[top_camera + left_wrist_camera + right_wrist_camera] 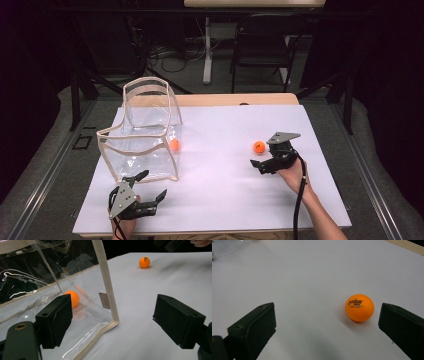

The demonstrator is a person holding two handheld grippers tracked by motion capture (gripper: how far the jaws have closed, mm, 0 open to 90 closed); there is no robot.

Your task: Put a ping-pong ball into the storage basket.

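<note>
A clear plastic bag (145,135) with beige trim stands open at the table's left. One orange ball (174,144) lies at its right wall and shows through the plastic (73,298), seemingly inside. A second orange ball (259,146) rests on the white sheet to the right. My right gripper (261,156) is open just behind it; in the right gripper view the ball (359,307) lies between the jaws, close to the right one, untouched. My left gripper (152,184) is open at the bag's near right corner (110,315), holding nothing.
A white sheet (225,185) covers the wooden table (240,99). A chair (262,45) and a table leg (206,50) stand on the floor behind. The far ball (144,262) and the right gripper (170,243) show in the left gripper view.
</note>
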